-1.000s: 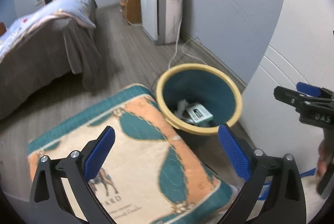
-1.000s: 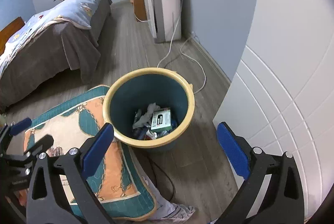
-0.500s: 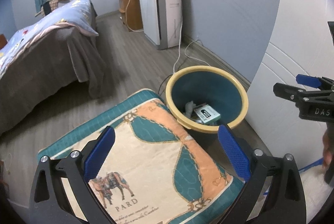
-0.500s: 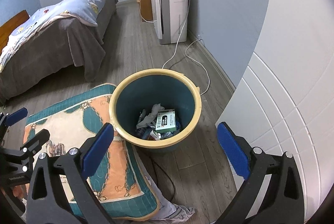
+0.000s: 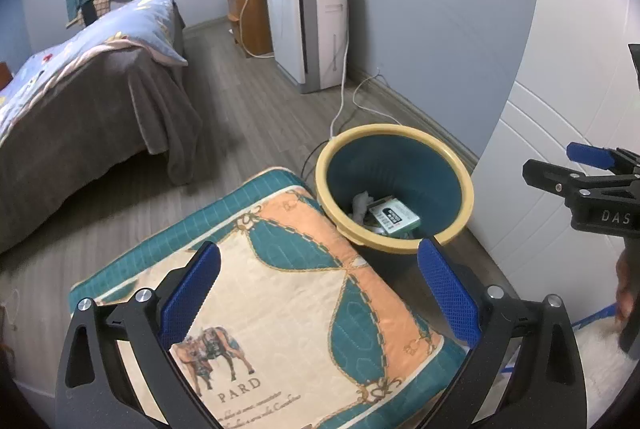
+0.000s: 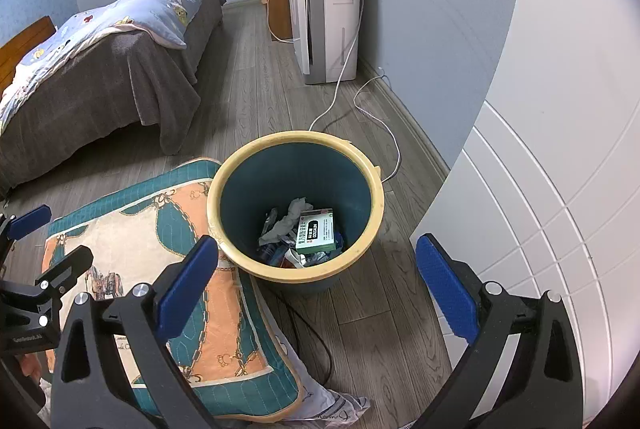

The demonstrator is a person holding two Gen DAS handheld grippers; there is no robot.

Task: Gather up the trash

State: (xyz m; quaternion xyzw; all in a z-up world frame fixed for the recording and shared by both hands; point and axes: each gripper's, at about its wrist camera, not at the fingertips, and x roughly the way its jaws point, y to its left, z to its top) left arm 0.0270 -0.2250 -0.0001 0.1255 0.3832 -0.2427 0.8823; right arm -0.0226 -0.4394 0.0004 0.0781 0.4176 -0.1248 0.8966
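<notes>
Above the trash bin (image 6: 296, 271), both grippers' jaws gape empty.

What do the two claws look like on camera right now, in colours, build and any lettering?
Both match: the left claw and right claw have black angular frames with cut-outs, silver screw heads and blue textured pads. Seen side-on, the right claw's body carries white letters "DAS"; the left's has small white print, too blurred to read. No cables or sleeves show.
</notes>
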